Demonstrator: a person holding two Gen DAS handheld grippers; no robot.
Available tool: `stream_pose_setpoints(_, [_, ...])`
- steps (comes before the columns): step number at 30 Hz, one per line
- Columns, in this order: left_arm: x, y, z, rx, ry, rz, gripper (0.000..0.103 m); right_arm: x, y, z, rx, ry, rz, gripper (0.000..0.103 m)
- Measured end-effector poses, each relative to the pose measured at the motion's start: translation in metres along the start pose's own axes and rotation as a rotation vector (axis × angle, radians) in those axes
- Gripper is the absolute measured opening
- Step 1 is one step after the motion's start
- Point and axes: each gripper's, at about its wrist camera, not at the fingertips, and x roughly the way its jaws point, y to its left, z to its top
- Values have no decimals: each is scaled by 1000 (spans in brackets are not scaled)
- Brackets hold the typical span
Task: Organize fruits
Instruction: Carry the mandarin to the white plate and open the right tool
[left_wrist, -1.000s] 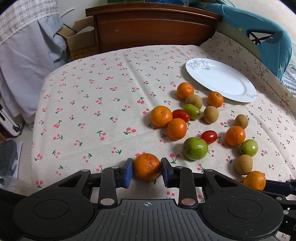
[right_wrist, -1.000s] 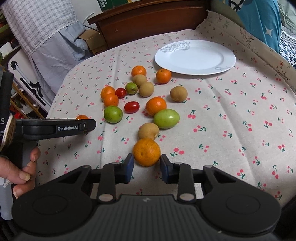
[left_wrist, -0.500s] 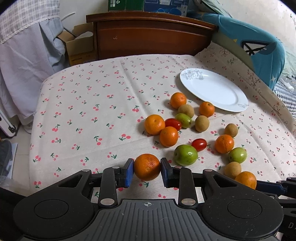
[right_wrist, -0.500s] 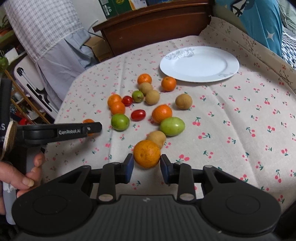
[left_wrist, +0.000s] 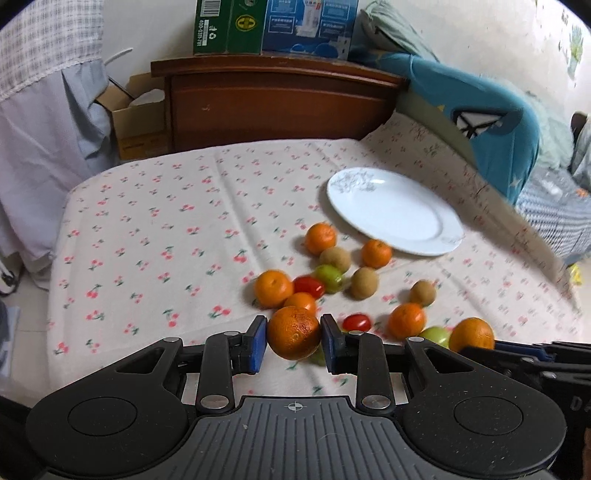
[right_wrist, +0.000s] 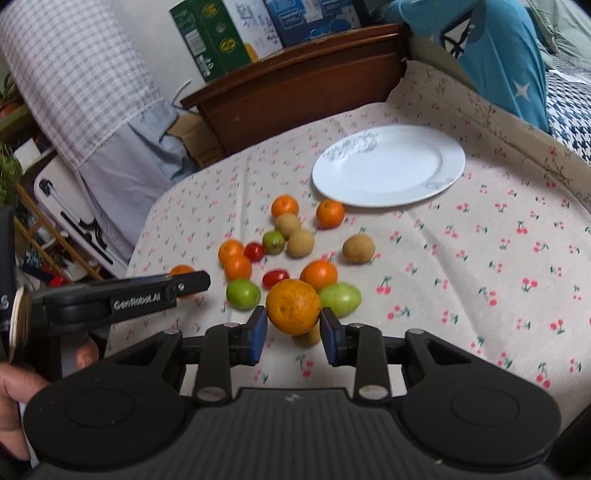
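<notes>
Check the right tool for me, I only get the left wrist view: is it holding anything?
Observer: Yes. The right tool is shut on an orange, with both pads pressing its sides.
Operator: Anything under it?
Observer: A brown fruit shows just below the orange, partly hidden by it. I cannot tell whether they touch.
Operator: How does my left tool look from outside?
Observer: The left tool is seen side-on, and a hand grips its handle at the lower left.
</notes>
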Motion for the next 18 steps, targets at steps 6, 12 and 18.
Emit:
stream_pose_setpoints(6, [5,-7,16,29,-22,-39,28,-1,-7,21,-10,-35,-6,31])
stream_pose_setpoints(12, [17,-13,34,41,-24,-83,28,6,-17,42,-13,-36,-14,31])
stream_pose_setpoints(18, [33,-20,55,53,-29,-127,28,16,-32,63,23,-35,-17,31])
